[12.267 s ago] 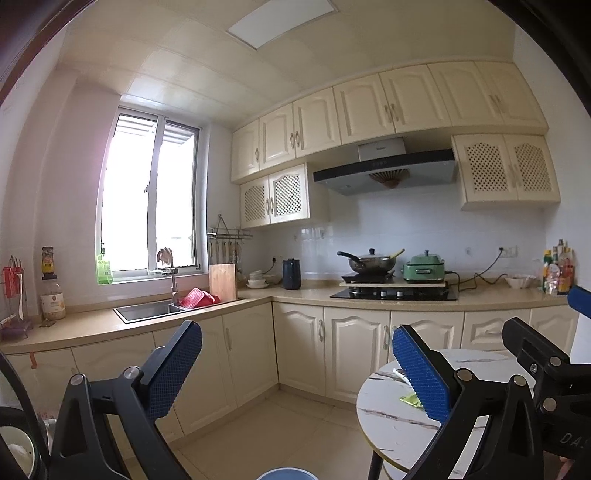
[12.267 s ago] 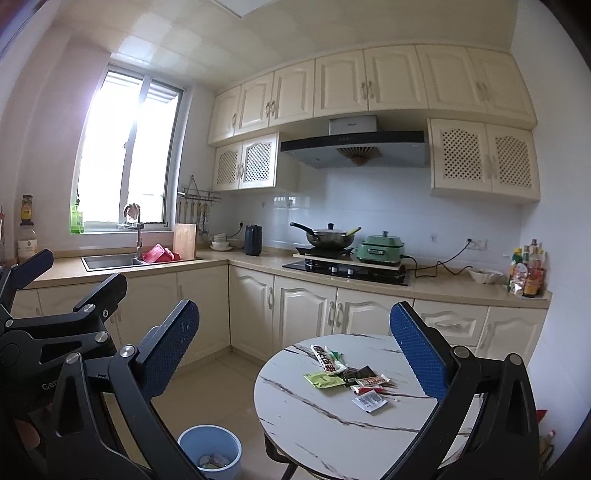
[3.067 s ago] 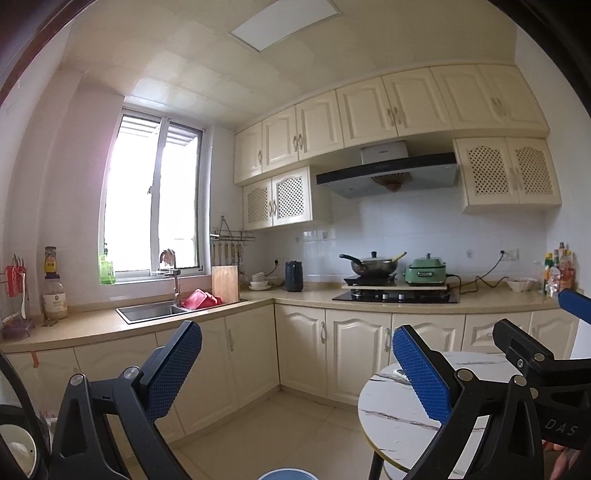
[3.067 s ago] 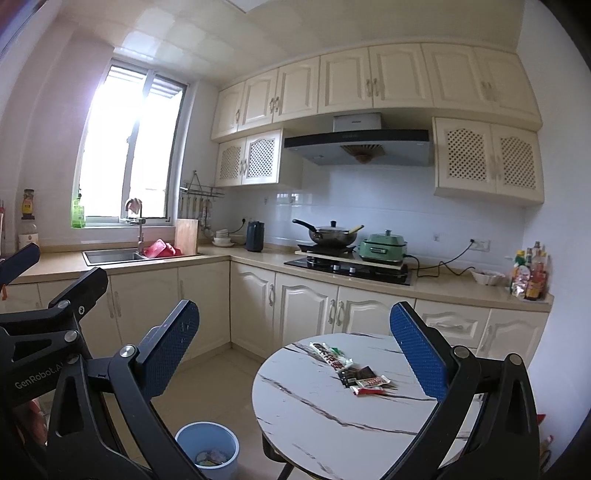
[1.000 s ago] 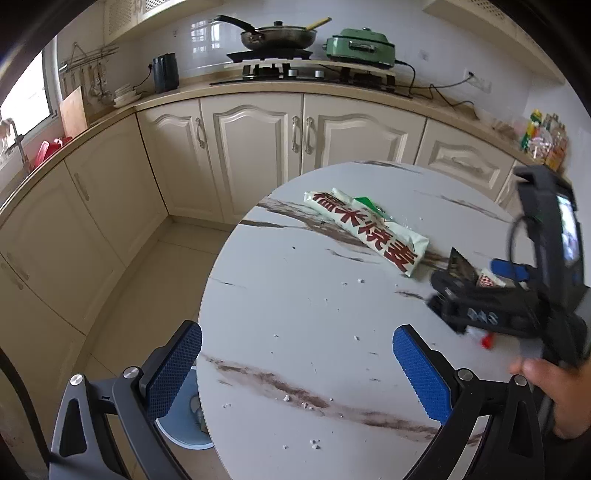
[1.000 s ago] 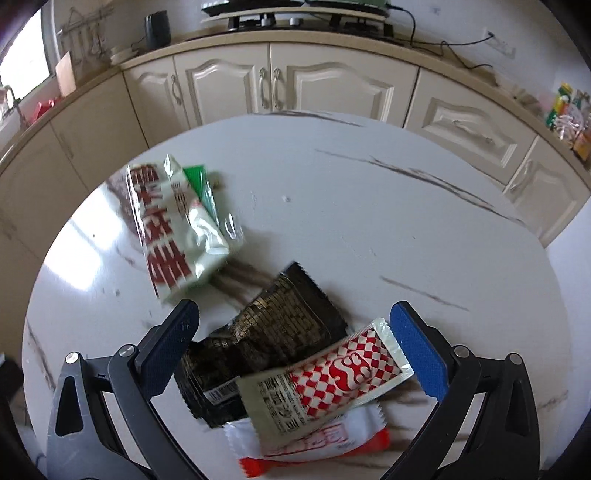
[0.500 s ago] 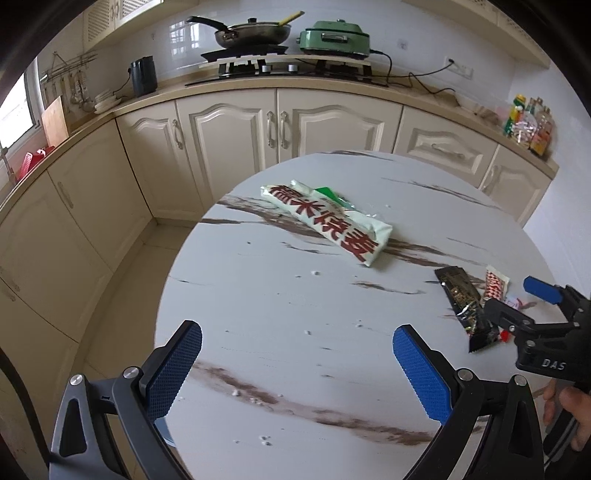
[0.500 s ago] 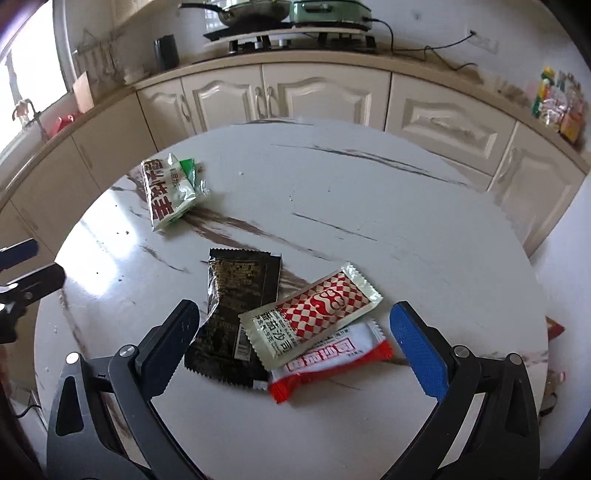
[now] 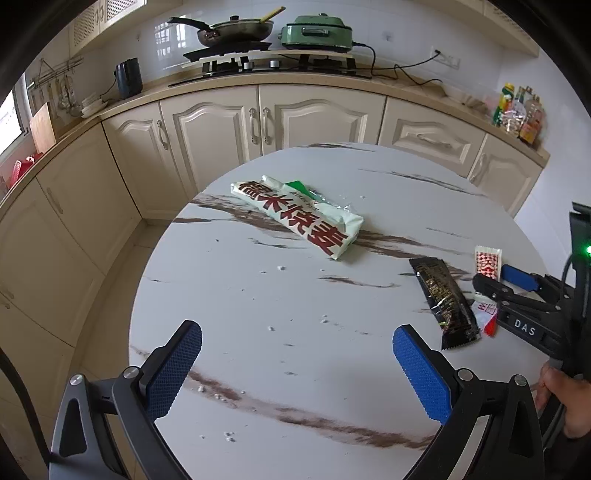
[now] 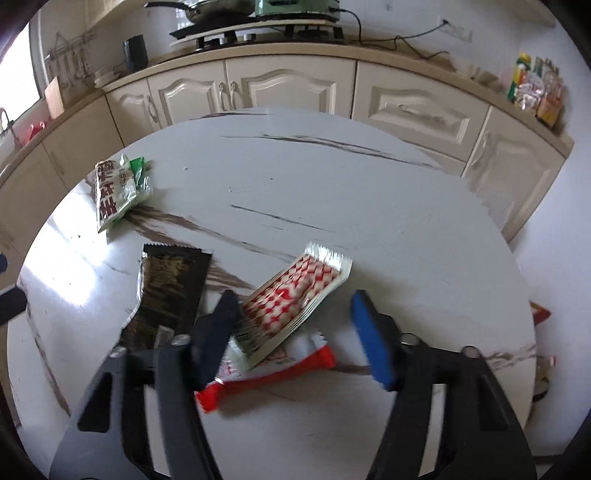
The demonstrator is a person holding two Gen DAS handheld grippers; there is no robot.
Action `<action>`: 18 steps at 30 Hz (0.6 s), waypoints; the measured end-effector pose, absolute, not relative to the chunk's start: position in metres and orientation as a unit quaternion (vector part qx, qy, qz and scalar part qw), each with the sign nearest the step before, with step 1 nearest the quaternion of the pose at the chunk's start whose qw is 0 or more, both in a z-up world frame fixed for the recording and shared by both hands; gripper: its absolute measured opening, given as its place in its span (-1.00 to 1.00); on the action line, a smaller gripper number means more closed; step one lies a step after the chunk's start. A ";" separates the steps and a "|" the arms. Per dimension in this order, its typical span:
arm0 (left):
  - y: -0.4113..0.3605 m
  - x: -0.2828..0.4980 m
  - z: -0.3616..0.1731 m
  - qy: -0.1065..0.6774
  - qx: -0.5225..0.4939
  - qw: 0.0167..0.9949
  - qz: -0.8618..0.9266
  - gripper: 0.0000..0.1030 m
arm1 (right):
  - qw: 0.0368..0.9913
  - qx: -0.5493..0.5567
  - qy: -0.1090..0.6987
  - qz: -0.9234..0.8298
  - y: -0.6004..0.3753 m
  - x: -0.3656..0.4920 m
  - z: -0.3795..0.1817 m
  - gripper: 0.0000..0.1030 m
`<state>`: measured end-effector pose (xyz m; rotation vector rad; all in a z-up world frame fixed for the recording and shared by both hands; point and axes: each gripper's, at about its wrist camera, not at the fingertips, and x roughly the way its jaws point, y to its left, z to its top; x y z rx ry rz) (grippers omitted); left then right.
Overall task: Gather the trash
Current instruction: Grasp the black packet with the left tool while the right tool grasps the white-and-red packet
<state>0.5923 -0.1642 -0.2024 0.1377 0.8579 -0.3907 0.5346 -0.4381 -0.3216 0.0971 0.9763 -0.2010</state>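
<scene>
Several wrappers lie on the round marble table point(image 9: 258, 314). A white-and-green one with red characters point(image 9: 299, 218) point(image 10: 114, 188) sits far left. A black one point(image 9: 443, 299) point(image 10: 170, 288) lies nearer. My right gripper point(image 10: 295, 343) point(image 9: 502, 283) is closing around a red-checkered wrapper point(image 10: 291, 295) point(image 9: 487, 260), which rests on a red-and-white wrapper point(image 10: 269, 373). The left finger touches the checkered wrapper's edge; the blue right pad stands apart from it. My left gripper point(image 9: 297, 373) hangs open over bare table with nothing between its fingers.
Cream cabinets and a counter with a stove, pan point(image 9: 232, 31) and green cooker point(image 9: 316, 33) curve behind the table. Bottles point(image 9: 517, 114) stand on the counter at the right. Crumbs dot the tabletop. A person's hand point(image 9: 565, 398) holds the right gripper's handle.
The right gripper's jaws have narrowed from wide open and moved in around the checkered wrapper, whose near end now tilts up. The left gripper's view drifted slightly sideways over the table.
</scene>
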 end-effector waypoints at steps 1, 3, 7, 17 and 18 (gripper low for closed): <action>-0.169 0.592 -0.204 0.415 0.067 0.887 -0.192 0.99 | 0.878 0.043 0.468 -0.094 -0.440 0.533 -0.321 -0.08; -0.178 0.593 -0.205 0.420 0.068 0.882 -0.203 0.99 | 0.878 0.039 0.467 -0.092 -0.444 0.531 -0.320 -0.37; -0.202 0.595 -0.208 0.431 0.085 0.872 -0.215 0.99 | 0.880 0.047 0.465 -0.079 -0.458 0.528 -0.318 -0.67; -0.280 0.609 -0.228 0.456 0.112 0.852 -0.231 0.99 | 0.886 0.064 0.455 -0.060 -0.475 0.503 -0.316 -0.85; -0.285 0.613 -0.231 0.458 0.110 0.852 -0.226 0.99 | 0.888 0.066 0.452 -0.061 -0.477 0.500 -0.315 -0.85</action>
